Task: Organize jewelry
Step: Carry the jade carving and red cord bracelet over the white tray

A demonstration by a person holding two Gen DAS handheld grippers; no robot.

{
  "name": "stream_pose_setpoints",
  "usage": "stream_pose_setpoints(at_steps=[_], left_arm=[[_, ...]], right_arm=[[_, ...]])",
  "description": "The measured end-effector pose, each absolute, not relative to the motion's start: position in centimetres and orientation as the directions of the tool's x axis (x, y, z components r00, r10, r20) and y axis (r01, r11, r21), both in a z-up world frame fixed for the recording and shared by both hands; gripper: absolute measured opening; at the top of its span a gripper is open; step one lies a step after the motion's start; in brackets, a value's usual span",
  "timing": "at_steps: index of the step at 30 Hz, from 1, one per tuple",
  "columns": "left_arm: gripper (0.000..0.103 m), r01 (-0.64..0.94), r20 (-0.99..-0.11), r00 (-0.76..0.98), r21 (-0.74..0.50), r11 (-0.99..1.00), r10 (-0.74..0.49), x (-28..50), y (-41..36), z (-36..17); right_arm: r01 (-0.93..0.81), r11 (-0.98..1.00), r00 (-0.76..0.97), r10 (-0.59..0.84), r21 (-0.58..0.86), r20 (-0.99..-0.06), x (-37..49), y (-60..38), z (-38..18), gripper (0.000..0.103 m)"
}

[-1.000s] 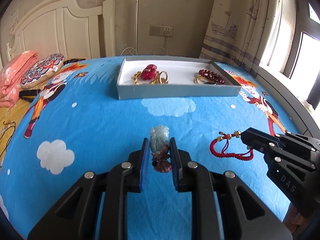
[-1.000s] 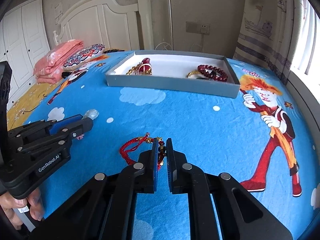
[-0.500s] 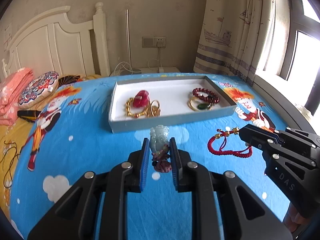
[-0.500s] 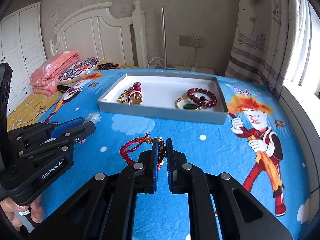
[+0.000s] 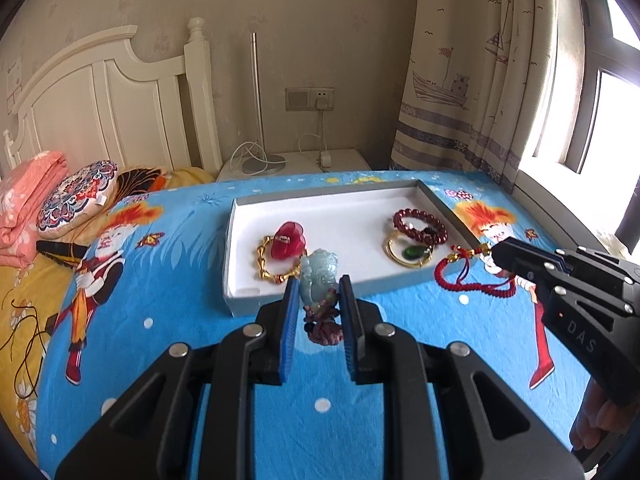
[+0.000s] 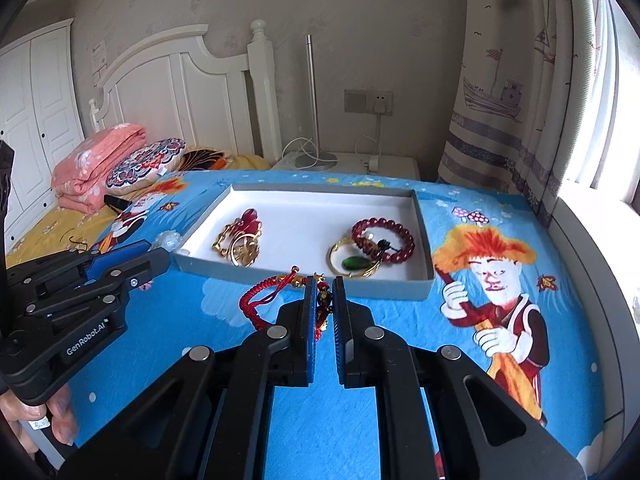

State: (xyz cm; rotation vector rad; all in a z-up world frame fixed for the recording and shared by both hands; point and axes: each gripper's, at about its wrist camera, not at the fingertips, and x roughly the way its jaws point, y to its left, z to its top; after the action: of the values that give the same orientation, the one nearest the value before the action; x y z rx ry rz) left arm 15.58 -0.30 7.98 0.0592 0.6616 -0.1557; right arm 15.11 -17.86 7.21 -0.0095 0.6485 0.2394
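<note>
My left gripper (image 5: 319,286) is shut on a pale green jade pendant (image 5: 318,276) with a dark red tassel, held above the blue bedspread just before the near wall of the white tray (image 5: 352,288). My right gripper (image 6: 321,288) is shut on a red cord bracelet (image 6: 260,302) with gold beads, held near the tray's front wall (image 6: 304,278); the bracelet also shows in the left wrist view (image 5: 472,276). In the tray lie a red pendant with gold chain (image 5: 286,240), a dark red bead bracelet (image 5: 418,226) and a gold bangle with green stone (image 5: 408,254).
A folded pink blanket (image 5: 24,200) and a patterned round cushion (image 5: 78,198) lie at the bed's head on the left. A white headboard (image 5: 112,112), a nightstand with cables (image 5: 296,162) and a curtain (image 5: 472,80) stand behind. The window sill runs along the right.
Both grippers have risen and moved forward toward the tray, each still holding its piece. The tray now looks nearer and is seen more from above.
</note>
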Motion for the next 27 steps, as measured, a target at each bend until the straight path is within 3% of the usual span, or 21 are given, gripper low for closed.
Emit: stream_pose_setpoints(at_steps=[27], left_arm=[[0.02,0.174,-0.63,0.763,-0.012,0.985,-0.142,23.6,-1.7,8.4]], right_arm=[[-0.161,0.983,0.783,0.18,0.085,-0.595,23.4,-17.7,8.0,0.01]])
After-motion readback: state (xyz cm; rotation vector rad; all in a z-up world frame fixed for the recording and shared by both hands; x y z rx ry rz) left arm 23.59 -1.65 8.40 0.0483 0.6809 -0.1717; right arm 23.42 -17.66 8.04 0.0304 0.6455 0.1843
